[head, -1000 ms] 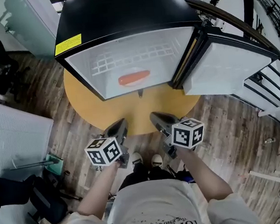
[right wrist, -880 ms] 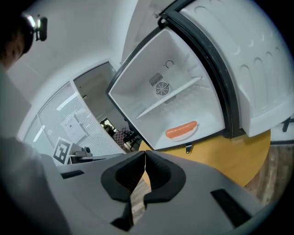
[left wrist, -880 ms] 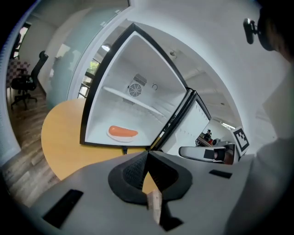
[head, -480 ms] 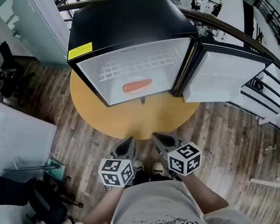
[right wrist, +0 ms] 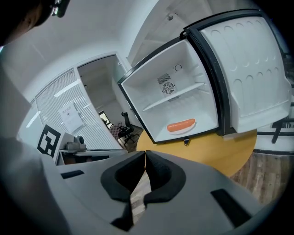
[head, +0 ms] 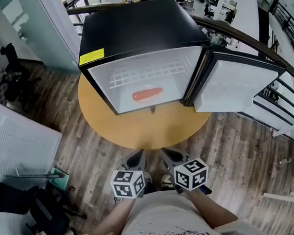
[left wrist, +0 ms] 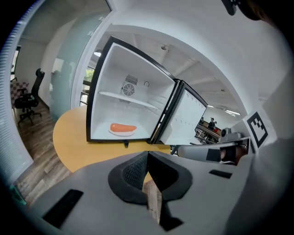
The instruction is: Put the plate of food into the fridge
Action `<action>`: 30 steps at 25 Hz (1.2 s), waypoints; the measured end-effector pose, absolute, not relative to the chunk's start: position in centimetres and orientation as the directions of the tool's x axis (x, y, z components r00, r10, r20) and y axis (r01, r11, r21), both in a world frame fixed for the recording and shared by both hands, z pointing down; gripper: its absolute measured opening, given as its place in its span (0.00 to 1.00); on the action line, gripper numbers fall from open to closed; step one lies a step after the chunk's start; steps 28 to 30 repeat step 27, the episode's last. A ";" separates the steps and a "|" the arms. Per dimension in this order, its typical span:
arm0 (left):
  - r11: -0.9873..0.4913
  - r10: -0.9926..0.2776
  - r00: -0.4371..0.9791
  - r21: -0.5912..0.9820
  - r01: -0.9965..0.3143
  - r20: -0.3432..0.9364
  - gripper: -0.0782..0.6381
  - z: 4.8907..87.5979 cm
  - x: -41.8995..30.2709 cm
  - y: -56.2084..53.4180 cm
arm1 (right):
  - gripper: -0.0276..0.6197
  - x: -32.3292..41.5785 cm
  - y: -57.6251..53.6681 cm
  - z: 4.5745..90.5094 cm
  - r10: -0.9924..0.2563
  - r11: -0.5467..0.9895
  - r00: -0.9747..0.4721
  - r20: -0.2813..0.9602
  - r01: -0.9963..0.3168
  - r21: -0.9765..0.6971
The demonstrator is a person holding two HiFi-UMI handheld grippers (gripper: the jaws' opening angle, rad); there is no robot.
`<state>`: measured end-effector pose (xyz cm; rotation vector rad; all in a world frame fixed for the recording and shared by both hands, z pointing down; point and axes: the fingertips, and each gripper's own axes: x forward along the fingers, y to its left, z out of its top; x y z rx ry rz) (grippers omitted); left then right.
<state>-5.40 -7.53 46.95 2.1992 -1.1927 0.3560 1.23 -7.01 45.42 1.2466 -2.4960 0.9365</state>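
Observation:
A small black fridge [head: 139, 32] stands on a round wooden table [head: 142, 125] with its door [head: 237, 85] swung open to the right. Inside, on the fridge floor, a white plate with a sausage [head: 147, 94] lies under a wire shelf. The same plate [left wrist: 122, 129] [right wrist: 181, 125] shows in both gripper views. My left gripper [head: 139, 157] and right gripper [head: 167, 154] hang side by side over the floor, short of the table's near edge. Both are shut with nothing between the jaws.
Office chairs [head: 8, 76] stand at the left, and another dark chair [head: 20, 201] sits at the lower left. A white ribbed partition [head: 20, 147] runs along the left. A railing [head: 285, 101] borders the right side. The person's shoes [head: 166, 179] show below the grippers.
Both grippers have drawn back from the table edge toward the person's body, and the whole view has stepped away from the fridge. The plate stays inside the fridge.

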 end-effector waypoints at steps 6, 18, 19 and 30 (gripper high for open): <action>-0.409 -0.673 0.555 0.378 -0.830 0.489 0.14 46.7 -5.2 -7.2 | 0.08 1.2 -6.7 45.4 -0.637 0.462 -0.633 0.440 -0.771 -0.439; -0.403 -0.677 0.556 0.389 -0.828 0.483 0.14 46.6 -5.2 -6.1 | 0.08 0.8 -5.8 45.4 -0.630 0.469 -0.641 0.439 -0.764 -0.443; -0.403 -0.676 0.557 0.390 -0.828 0.483 0.14 46.6 -5.1 -6.0 | 0.08 0.8 -5.7 45.5 -0.628 0.470 -0.642 0.439 -0.763 -0.444; -0.409 -0.676 0.560 0.387 -0.826 0.480 0.14 46.4 -5.1 -5.3 | 0.08 0.8 -5.2 45.3 -0.631 0.471 -0.641 0.438 -0.764 -0.441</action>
